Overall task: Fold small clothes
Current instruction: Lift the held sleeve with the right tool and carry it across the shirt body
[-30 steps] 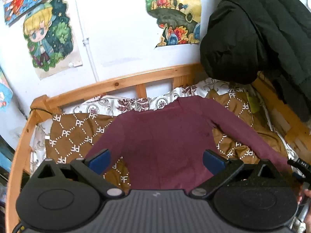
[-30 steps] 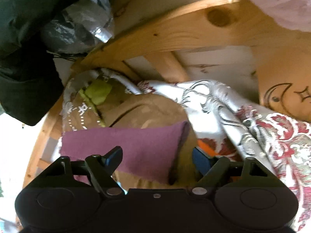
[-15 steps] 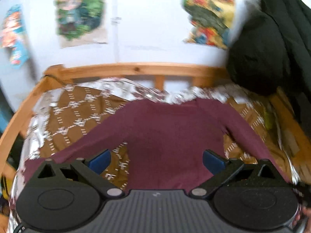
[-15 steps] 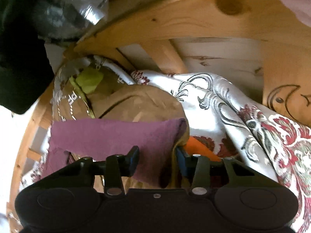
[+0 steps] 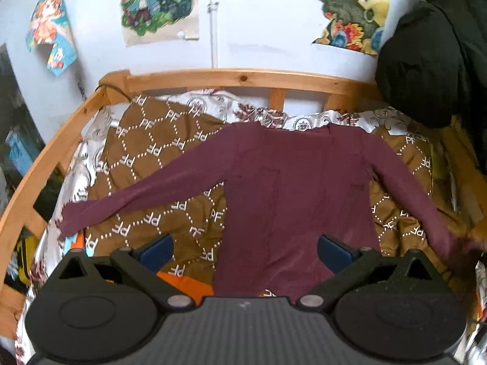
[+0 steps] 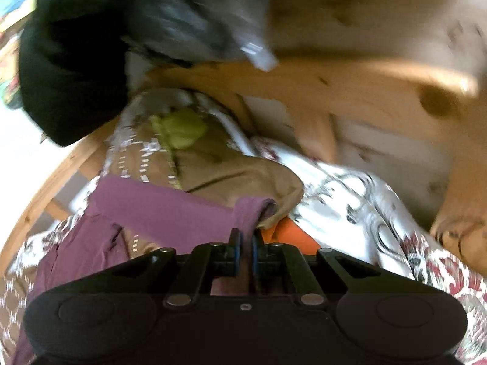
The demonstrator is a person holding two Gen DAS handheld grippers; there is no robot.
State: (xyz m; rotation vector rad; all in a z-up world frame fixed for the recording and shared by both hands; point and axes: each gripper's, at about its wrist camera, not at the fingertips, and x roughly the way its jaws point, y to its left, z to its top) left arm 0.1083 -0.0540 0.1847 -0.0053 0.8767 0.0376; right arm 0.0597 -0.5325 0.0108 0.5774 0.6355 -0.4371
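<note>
At near right, right gripper (image 6: 245,251) pinches sleeve cuff (image 6: 254,210) of shirt (image 5: 292,188); left gripper (image 5: 243,248) gapes empty; best carry cuff leftward across body, flat.

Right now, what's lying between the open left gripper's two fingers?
In the left wrist view, the left gripper frames the maroon shirt's lower body, the brown patterned blanket beside it, and a bit of orange cloth near the left finger.

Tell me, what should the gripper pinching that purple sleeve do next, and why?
Probably carry the cuff across onto the shirt's body. The right gripper is shut on the sleeve end, the shirt lies flat with both sleeves spread, and the left gripper hangs open above it, holding nothing. Folding that sleeve in looks like the natural first fold.
</note>
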